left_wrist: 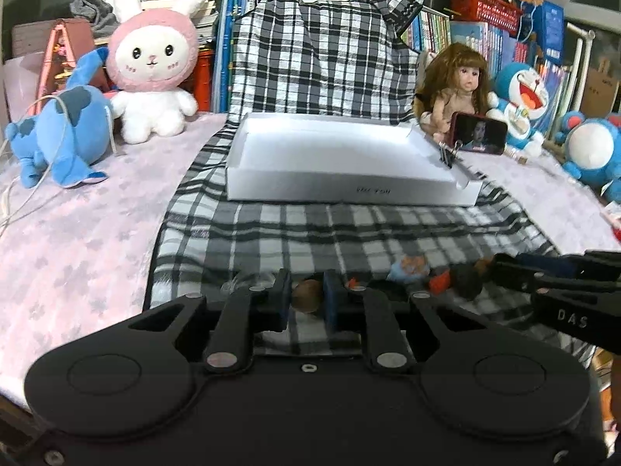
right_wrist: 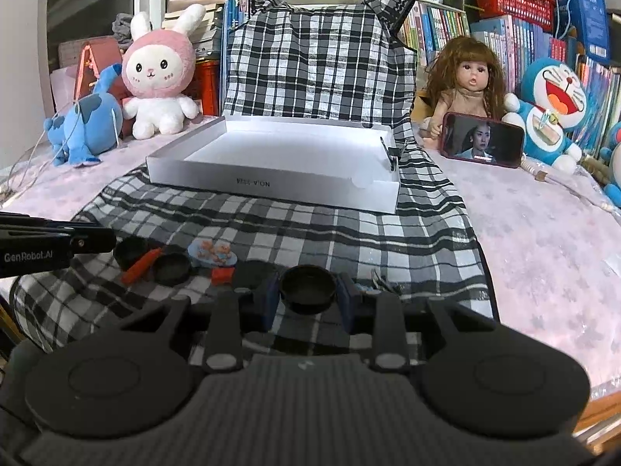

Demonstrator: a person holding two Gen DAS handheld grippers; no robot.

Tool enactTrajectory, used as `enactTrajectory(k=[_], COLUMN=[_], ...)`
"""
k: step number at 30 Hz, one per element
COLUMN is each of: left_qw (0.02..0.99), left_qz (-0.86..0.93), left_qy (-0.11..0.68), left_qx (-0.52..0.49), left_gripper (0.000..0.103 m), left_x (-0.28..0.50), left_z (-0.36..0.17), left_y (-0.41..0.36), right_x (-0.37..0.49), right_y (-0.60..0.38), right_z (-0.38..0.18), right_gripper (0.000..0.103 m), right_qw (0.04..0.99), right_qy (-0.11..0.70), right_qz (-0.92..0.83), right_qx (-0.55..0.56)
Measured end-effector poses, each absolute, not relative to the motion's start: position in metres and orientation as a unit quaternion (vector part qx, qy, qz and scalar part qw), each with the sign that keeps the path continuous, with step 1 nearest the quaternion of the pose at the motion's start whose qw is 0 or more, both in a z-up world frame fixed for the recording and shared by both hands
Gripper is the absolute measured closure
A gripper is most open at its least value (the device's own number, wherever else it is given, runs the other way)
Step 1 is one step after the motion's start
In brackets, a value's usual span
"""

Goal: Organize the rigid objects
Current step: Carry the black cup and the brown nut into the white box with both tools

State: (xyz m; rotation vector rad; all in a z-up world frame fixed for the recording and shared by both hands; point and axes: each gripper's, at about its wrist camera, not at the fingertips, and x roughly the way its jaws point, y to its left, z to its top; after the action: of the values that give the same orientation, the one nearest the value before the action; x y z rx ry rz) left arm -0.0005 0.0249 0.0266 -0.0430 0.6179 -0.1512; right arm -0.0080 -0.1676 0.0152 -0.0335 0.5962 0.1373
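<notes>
Bookshelves crammed with bright spines back a bench covered in pale pink patterned cloth, with a black-and-white checked fabric [right_wrist: 310, 225] spread down its middle and up the rear. On that fabric sits a shallow white cardboard box lid [right_wrist: 271, 163], open side up and facing both cameras, most likely as the bin for the small items. Soft toys, a brown-haired doll [right_wrist: 465, 85] and a propped phone showing a video [right_wrist: 481, 139] line the edges, well clear of the working strip.

Loose pieces lie in a row near the front: round black caps [right_wrist: 170, 268], orange-red plastic bits [right_wrist: 139, 266] and a pale blue oval tag printed with bears [right_wrist: 212, 254]. They appear gathered within reach of both hands.

Right tongs [right_wrist: 308, 295] stand partly apart with a round black cap [right_wrist: 308, 287] between the blue pads, touching or nearly so on both sides; I judge it gripped. Left tongs [left_wrist: 306, 299] are narrowly parted around a small brownish round object [left_wrist: 306, 295]; whether they actually clamp it I cannot tell.
</notes>
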Motion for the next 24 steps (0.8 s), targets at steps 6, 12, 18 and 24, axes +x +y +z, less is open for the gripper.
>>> enactTrajectory(k=[6,12,18,24], left_qw=[0.937,0.930,0.928,0.928], left_qz=[-0.107,-0.119,-0.115,-0.109], left_qy=[0.328,0.342,0.350,0.351], left_qx=[-0.055,-0.057,-0.056,-0.057], left_gripper=[0.086,0.086,0.086,0.086], left_x=[0.036,0.073,0.106,0.136], left_z=[0.043,0.052,0.056,0.060], left_y=[0.029,0.022,0.011,0.006], right_x=[0.020,0.054,0.083,0.112], right_y=[-0.175,-0.182,-0.181,-0.180], right_z=[0.029,0.038,0.043,0.048], right_gripper=[0.066,0.066,0.066,0.066], right_qw=[0.947,0.939,0.937,0.935], right_qy=[0.311,0.331,0.337,0.343], right_qz=[0.073,0.080,0.075,0.074], right_qx=[0.016,0.046,0.050,0.043])
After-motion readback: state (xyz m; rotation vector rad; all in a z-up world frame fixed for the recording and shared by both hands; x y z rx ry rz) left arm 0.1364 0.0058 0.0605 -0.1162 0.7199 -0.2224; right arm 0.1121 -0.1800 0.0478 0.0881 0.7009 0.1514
